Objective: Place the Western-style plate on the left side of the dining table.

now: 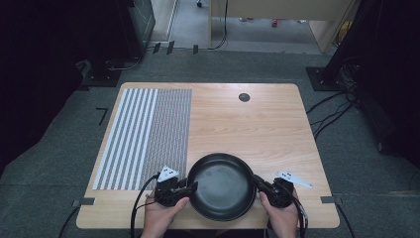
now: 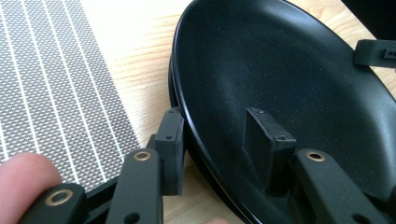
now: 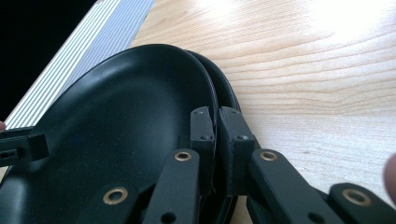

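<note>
Black, shallow and round, the pan (image 1: pixel 218 186) sits on the pale wood desk (image 1: pixel 257 124) between the two claws, at the near edge by the person's hands. What looks like a second rim shows just under the first in both gripper views, so there may be two pans nested; I cannot tell for sure.

Left claw (image 1: pixel 190 187): its jaws straddle the pan's left rim, one pad inside the bowl (image 2: pixel 266 140) and one outside against the wall (image 2: pixel 170 149). The outer pad touches the pan's side; the inner one stands in the bowl with a gap to the rim (so the jaws are partly apart, around the rim and not clamped on it).

Right claw (image 1: pixel 258 182): its jaws are drawn close together on the pan's right rim, one pad (image 3: pixel 203 128) inside and one (image 3: pixel 236 130) outside, with the thin edge pinched between them.

Beyond the left claw, on its far side from the pan, lies a grey mat (image 1: pixel 143 134), striped in white on its outer half and finely dotted on the half nearer the pan.

No brand, label or writing can be read on the pan, the mat or the claws.
</note>
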`<state>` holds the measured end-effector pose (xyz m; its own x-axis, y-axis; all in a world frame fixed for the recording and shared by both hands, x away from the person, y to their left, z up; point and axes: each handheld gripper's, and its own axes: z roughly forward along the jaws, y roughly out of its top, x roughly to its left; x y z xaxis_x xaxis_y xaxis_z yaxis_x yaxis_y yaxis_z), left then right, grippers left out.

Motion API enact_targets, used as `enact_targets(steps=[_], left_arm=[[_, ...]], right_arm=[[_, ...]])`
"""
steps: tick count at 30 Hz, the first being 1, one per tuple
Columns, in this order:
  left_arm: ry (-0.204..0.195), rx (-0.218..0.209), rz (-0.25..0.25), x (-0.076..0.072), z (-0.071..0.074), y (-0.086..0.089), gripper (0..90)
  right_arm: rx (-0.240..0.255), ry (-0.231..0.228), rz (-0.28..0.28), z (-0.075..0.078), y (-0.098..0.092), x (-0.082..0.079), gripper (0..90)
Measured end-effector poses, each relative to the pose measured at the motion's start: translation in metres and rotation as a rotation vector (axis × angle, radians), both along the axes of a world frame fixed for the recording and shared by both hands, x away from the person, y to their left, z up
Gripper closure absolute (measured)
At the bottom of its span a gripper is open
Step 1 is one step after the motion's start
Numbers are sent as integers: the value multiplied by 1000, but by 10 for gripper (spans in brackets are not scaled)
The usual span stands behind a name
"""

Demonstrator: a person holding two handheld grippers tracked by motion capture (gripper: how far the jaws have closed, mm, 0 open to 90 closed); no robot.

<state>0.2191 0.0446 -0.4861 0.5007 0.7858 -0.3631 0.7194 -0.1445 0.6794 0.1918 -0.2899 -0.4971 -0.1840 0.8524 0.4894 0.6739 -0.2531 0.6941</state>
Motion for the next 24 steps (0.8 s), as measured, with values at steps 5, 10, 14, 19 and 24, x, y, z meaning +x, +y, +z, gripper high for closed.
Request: enact_targets(steps=[5, 10, 14, 19, 24], left_arm=[[5, 0, -3, 1, 1, 1, 602], [6, 3, -7, 1, 1, 2, 597], [5, 5, -15, 0, 2, 2, 588], [4, 9, -15, -1, 3, 2, 573], [9, 7, -20, 0, 3, 2, 571]], right_arm=[[40, 2, 4, -3, -2, 1, 855], [53, 1, 9, -4, -2, 2, 854], [52, -2, 11, -5, -2, 2, 851], [27, -7, 7, -5, 2, 1, 841], [51, -2, 2, -7, 2, 2, 841]])
